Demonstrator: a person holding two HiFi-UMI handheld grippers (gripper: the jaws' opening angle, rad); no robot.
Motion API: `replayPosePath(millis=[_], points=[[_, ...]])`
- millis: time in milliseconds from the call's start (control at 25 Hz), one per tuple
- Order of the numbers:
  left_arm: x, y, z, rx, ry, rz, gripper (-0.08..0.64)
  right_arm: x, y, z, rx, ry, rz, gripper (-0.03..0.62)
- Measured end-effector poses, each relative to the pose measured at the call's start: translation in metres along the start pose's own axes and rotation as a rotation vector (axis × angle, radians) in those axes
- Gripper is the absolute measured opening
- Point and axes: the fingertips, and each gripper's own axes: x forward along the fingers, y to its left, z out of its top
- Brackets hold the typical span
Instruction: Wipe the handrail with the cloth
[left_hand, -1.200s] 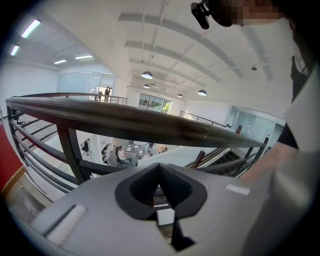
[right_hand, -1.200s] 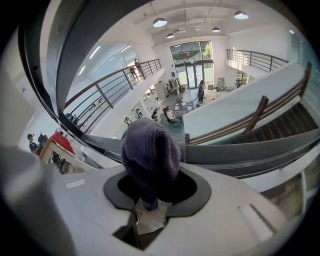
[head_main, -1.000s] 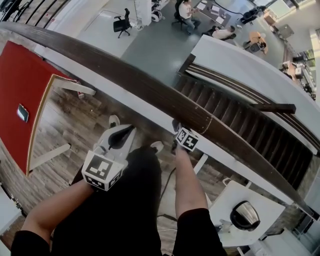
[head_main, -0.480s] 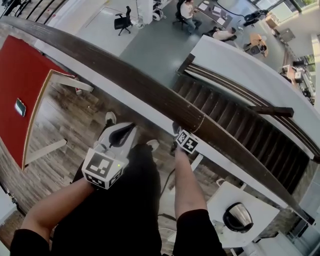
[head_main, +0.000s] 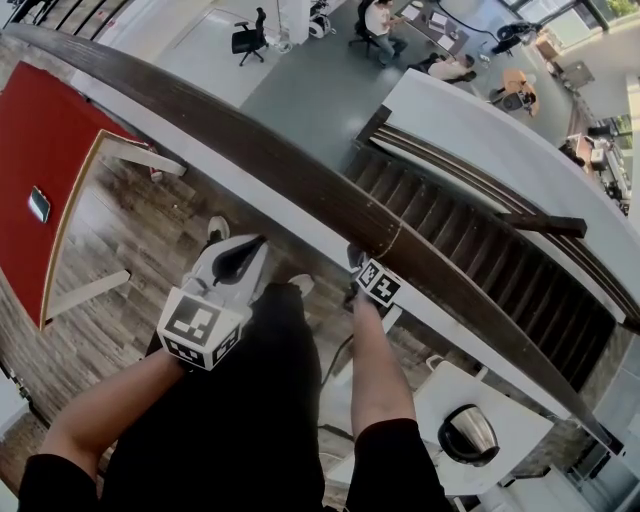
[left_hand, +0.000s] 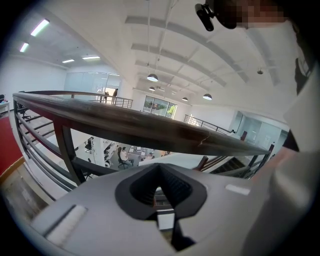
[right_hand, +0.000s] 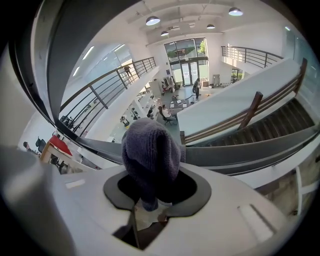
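The dark wooden handrail (head_main: 300, 180) runs diagonally from upper left to lower right in the head view, and crosses the left gripper view (left_hand: 125, 125) above the jaws. My right gripper (head_main: 354, 264) sits just below the rail's near side, shut on a grey-purple knitted cloth (right_hand: 151, 155) that bulges out past its jaws. The cloth is hidden in the head view. My left gripper (head_main: 246, 254) hangs lower and to the left, away from the rail, over the wooden floor. Its jaws (left_hand: 159, 170) are shut with nothing between them.
Beyond the rail is a drop to an office floor with seated people (head_main: 380, 20) and a chair (head_main: 245, 38). A staircase (head_main: 480, 250) descends at right. A red floor area (head_main: 40, 170) lies at left. A white table (head_main: 520, 420) with a dark round vessel (head_main: 468, 435) stands at lower right.
My left gripper has drifted slightly up and left. My right gripper stays close under the rail, still holding the cloth.
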Motion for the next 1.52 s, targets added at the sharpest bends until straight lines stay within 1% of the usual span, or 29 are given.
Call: replayPosePath(millis=[80,240,400,520,720,840,960,1080,1160,1240,1320,1400,1520], points=[[-0.001,-0.001,-0.001,0.007,0.000,0.007,0.000,-0.003,-0.009,0.000,0.014,0.000,-0.007,0.112],[-0.004,-0.008,-0.002,0.032,-0.005,0.016,0.000,-0.009,-0.029,0.000,0.010,0.003,-0.013,0.112],[-0.010,-0.008,-0.009,-0.001,-0.007,0.047,0.000,-0.013,-0.039,-0.004,-0.004,0.007,-0.005,0.112],[-0.013,-0.009,-0.014,-0.013,-0.003,0.053,0.000,-0.014,-0.037,-0.004,-0.022,0.003,-0.004,0.112],[-0.010,-0.019,-0.007,-0.004,-0.003,0.004,0.000,-0.030,-0.018,-0.002,-0.061,-0.016,0.022,0.107],[-0.009,-0.017,-0.008,-0.012,0.006,-0.011,0.000,-0.044,-0.006,0.000,-0.033,-0.045,0.034,0.107],[-0.017,-0.008,-0.005,-0.021,0.028,-0.027,0.000,-0.069,0.009,-0.005,0.006,-0.078,0.026,0.107],[-0.018,-0.009,0.011,-0.009,0.022,-0.095,0.000,-0.102,0.018,-0.011,0.022,-0.131,0.006,0.107],[-0.017,-0.013,0.022,-0.016,0.001,-0.139,0.000,-0.124,0.025,-0.014,0.027,-0.173,0.009,0.106],[-0.018,-0.013,0.030,-0.014,-0.029,-0.162,0.000,-0.149,0.035,-0.014,0.011,-0.227,0.012,0.106],[-0.020,-0.006,0.037,-0.003,-0.058,-0.167,0.000,-0.177,0.050,-0.014,-0.022,-0.293,0.021,0.106],[-0.025,0.007,0.045,-0.006,-0.082,-0.156,0.000,-0.210,0.070,-0.009,-0.058,-0.376,0.029,0.106],[-0.029,0.022,0.053,-0.027,-0.128,-0.136,0.000,-0.264,0.103,0.012,-0.116,-0.502,0.044,0.106]])
